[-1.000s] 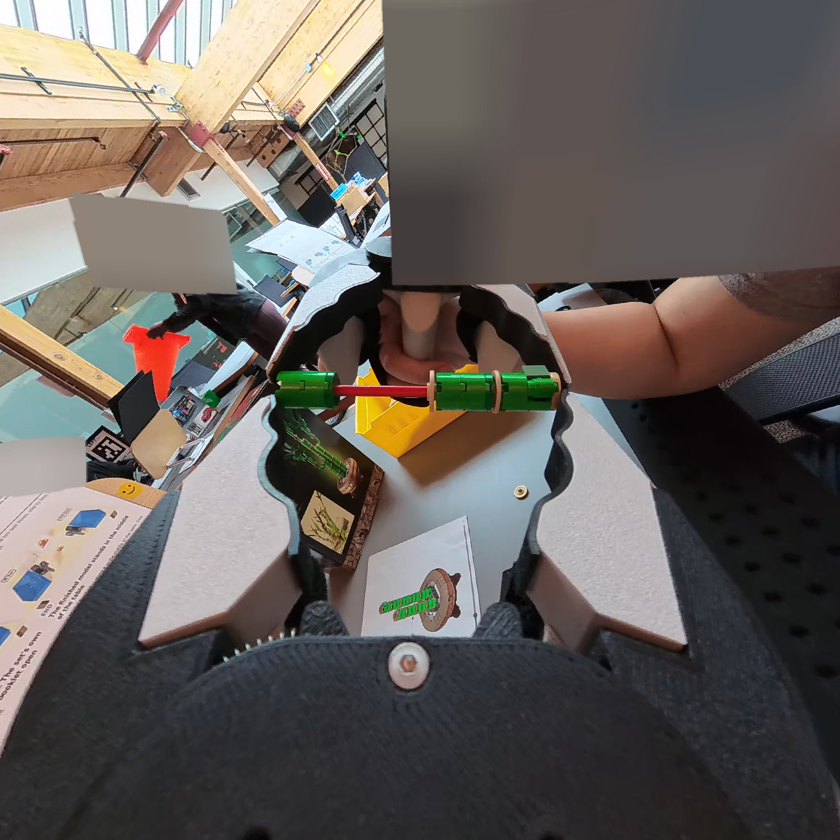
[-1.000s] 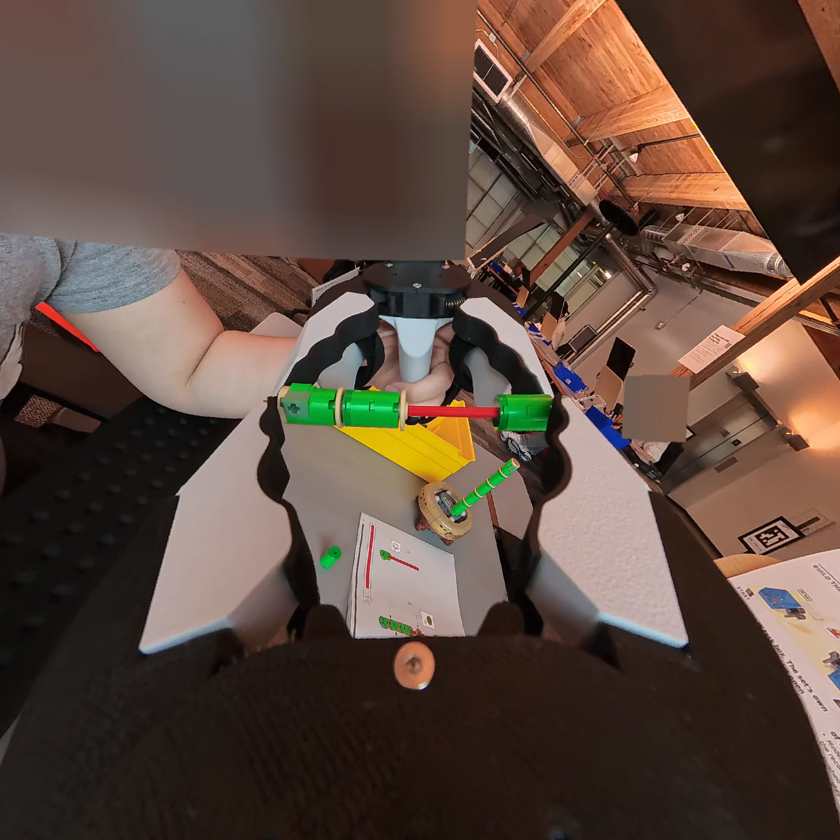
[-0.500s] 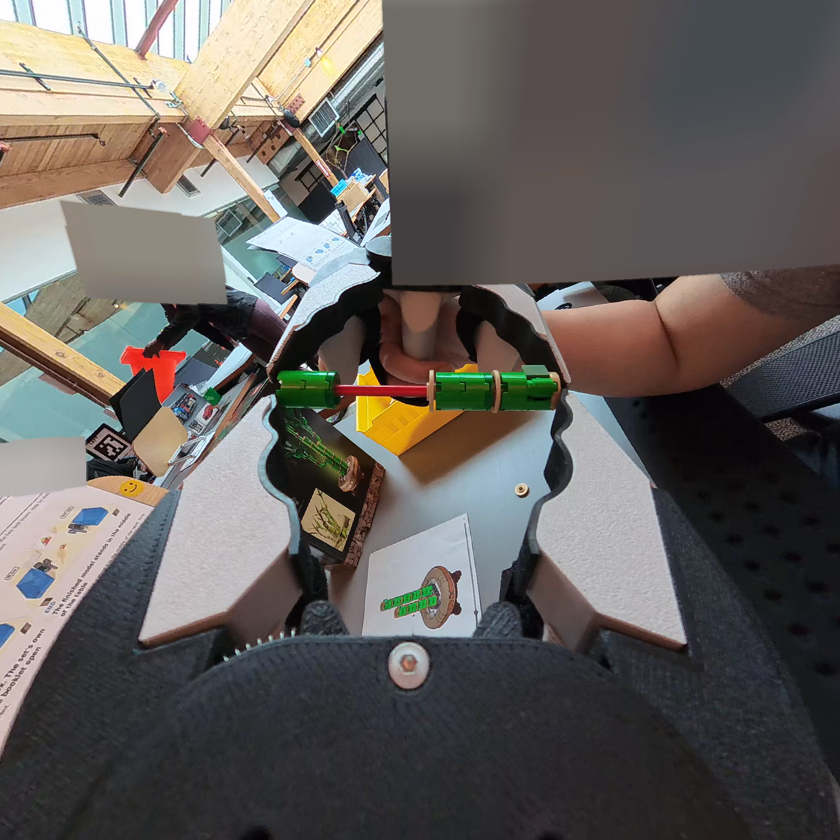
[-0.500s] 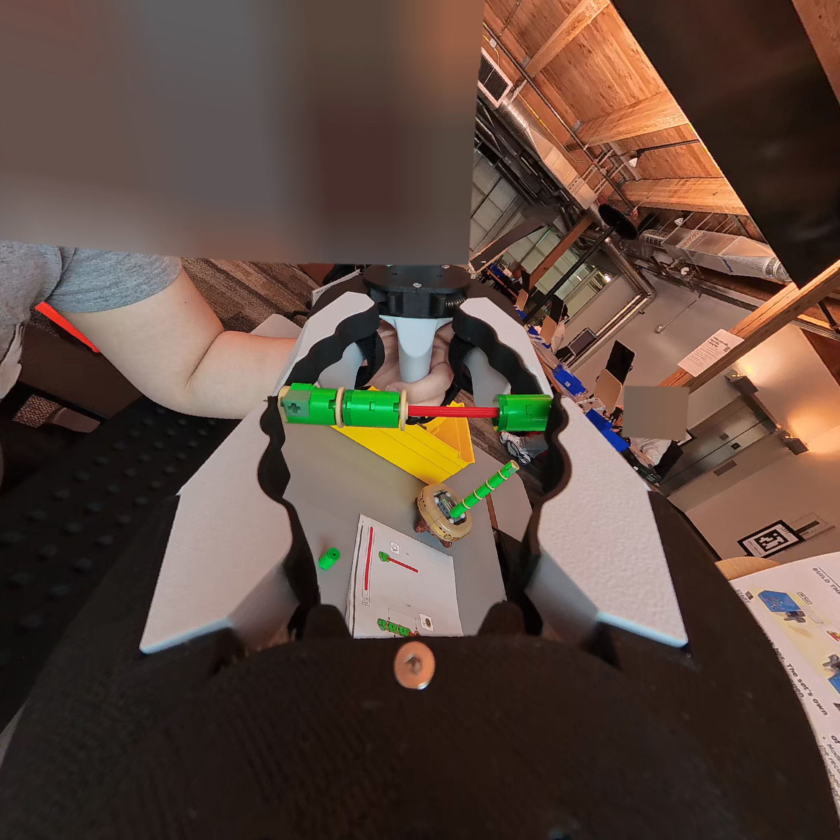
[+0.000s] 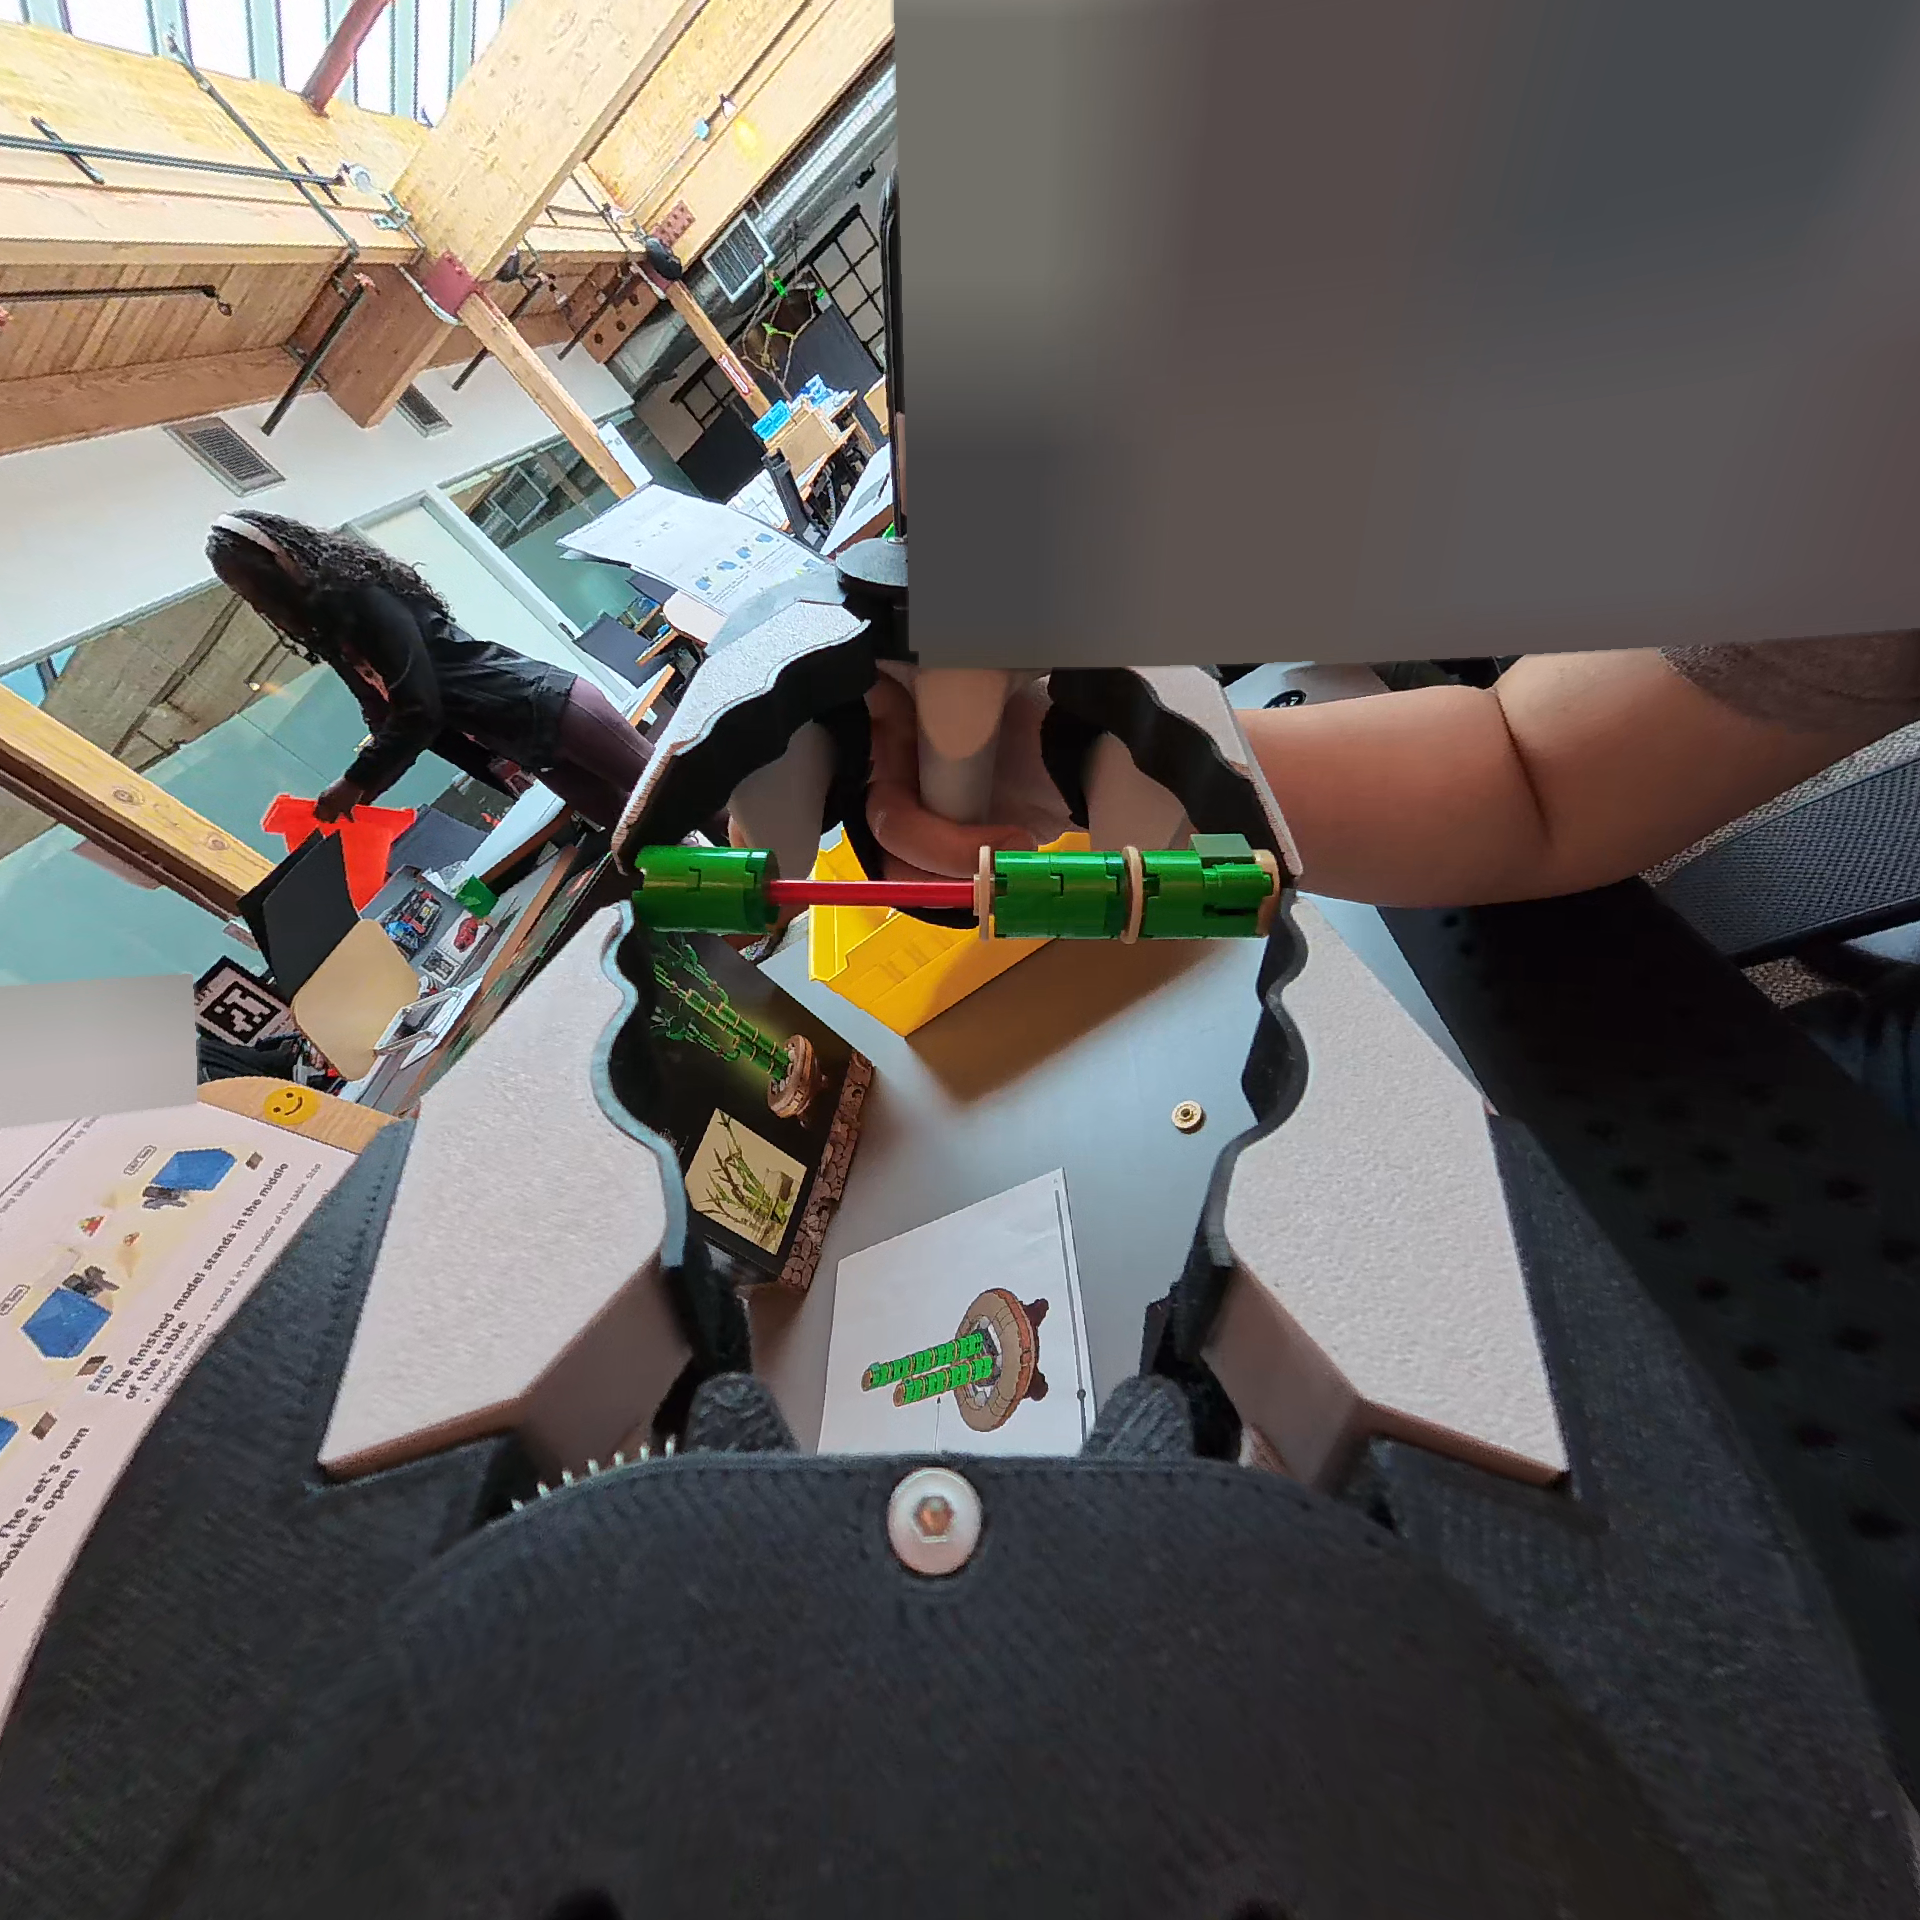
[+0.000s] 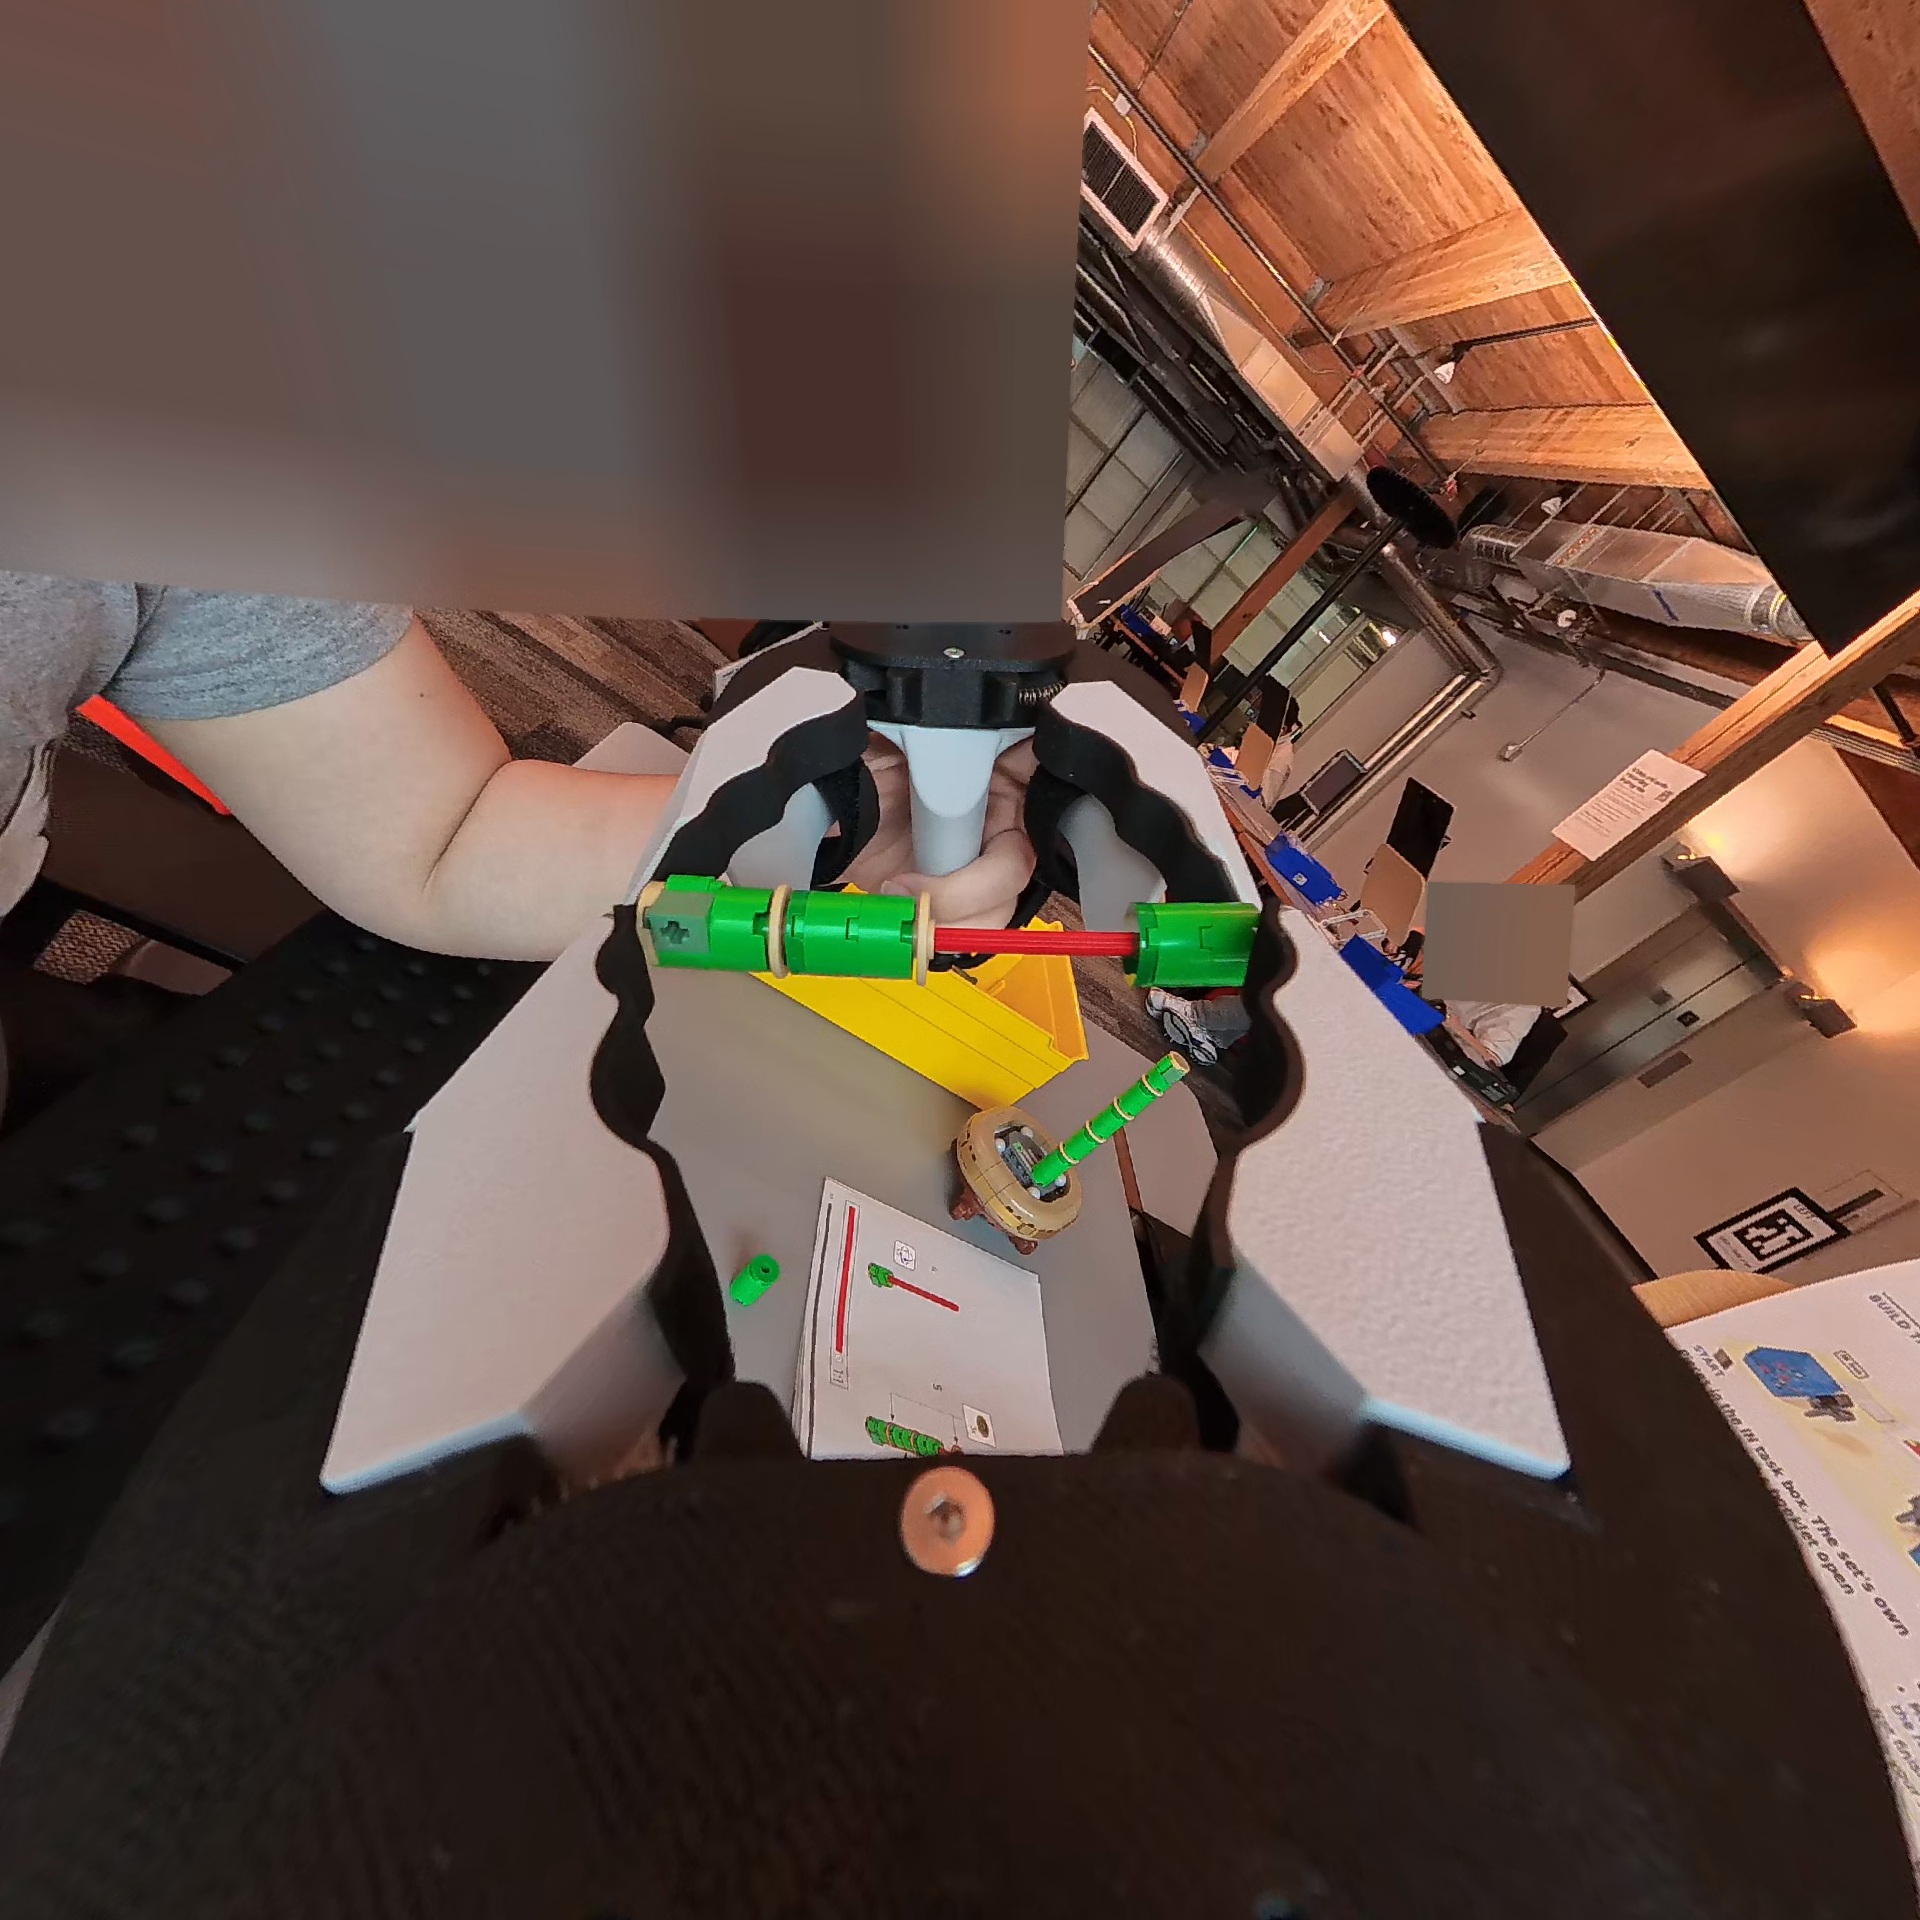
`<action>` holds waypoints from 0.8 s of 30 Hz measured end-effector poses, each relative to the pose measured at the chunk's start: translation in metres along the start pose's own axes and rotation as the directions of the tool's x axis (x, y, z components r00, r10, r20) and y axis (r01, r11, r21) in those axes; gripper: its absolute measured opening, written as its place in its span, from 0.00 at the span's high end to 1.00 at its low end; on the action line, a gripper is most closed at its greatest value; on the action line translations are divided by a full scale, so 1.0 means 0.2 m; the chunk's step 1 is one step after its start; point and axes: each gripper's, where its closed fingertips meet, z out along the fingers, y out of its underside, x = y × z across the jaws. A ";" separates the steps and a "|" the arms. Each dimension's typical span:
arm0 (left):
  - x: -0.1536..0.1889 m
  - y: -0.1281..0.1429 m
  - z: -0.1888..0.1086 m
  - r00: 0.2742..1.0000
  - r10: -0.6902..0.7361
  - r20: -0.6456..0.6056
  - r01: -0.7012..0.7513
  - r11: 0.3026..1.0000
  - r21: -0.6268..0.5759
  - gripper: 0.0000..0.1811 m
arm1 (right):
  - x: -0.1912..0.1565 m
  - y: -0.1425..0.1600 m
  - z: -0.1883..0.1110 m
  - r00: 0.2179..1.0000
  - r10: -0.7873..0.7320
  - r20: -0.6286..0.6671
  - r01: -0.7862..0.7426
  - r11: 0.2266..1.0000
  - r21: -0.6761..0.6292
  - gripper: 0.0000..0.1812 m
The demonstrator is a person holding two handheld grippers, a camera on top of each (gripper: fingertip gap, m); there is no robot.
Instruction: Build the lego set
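**A:** Both tools are up off the table (image 5: 1091, 1060), nose to nose. The bamboo stalk (image 5: 1132, 894) hangs level across the centre of the left wrist view.

**B:** The left gripper (image 5: 951, 914) has its fingers set wide, and the stalk fills the gap from tip to tip. The right gripper (image 6: 945, 940) shows the same in its own view: fingers wide, each tip against one end of the stalk.

**A:** So both appear to clamp it lengthwise. Which pair carries the load can't be told from here.

**B:** The step looks like closing up the stalk. The red axle (image 5: 873, 894) is bare in the middle, with a lone green sleeve (image 5: 707, 888) at the left and the ringed green sections at the right.

**A:** The next move then calls for a straight squeeze along the axle to slide that sleeve home. Any tilt and the stalk could pop out sideways.

**B:** Below, at lower centre of the right wrist view, the round base (image 6: 1023, 1184) already carries one thin stalk. A loose green piece (image 6: 753, 1278) lies left of the instruction sheet (image 6: 925, 1340).

**A:** The yellow bin (image 5: 914, 966) sits just behind the stalk. By this reading the build is partway through.
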 end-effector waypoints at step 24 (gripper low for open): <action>-0.11 0.17 0.03 0.965 -0.260 -0.035 0.261 0.965 0.016 0.37 | 0.12 0.18 -0.01 0.967 0.254 -0.002 -0.253 0.967 0.031 0.38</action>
